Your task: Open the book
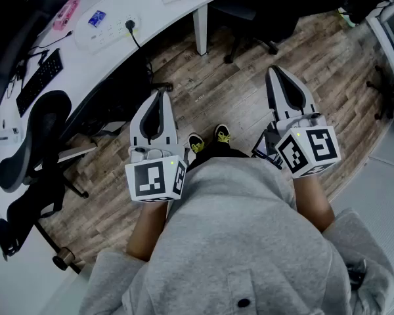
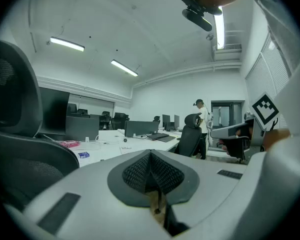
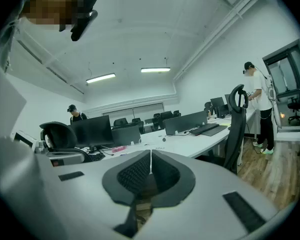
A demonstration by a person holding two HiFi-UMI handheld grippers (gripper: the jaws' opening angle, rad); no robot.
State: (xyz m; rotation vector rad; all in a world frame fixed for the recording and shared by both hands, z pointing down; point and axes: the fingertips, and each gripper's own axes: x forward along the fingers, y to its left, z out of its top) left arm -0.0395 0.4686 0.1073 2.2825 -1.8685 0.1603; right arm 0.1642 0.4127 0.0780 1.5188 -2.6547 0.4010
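Note:
No book shows in any view. In the head view I hold both grippers in front of my body over a wooden floor point(image 1: 243, 90), pointing nearly level. The left gripper point(image 1: 159, 93) has its jaws pressed together with nothing between them; in the left gripper view its gripper point(image 2: 151, 153) has its black pads meeting along one line. The right gripper point(image 1: 274, 69) is likewise shut and empty, and in the right gripper view its gripper point(image 3: 150, 153) has its pads touching. Each carries a marker cube near my hand.
A long curved white desk point(image 1: 151, 18) runs ahead and to the left, bearing a keyboard point(image 1: 39, 81), a pink item point(image 1: 67, 13) and a blue packet point(image 1: 96, 18). A black office chair point(image 1: 33, 156) stands at my left. A person point(image 3: 257, 104) stands at the right by another chair.

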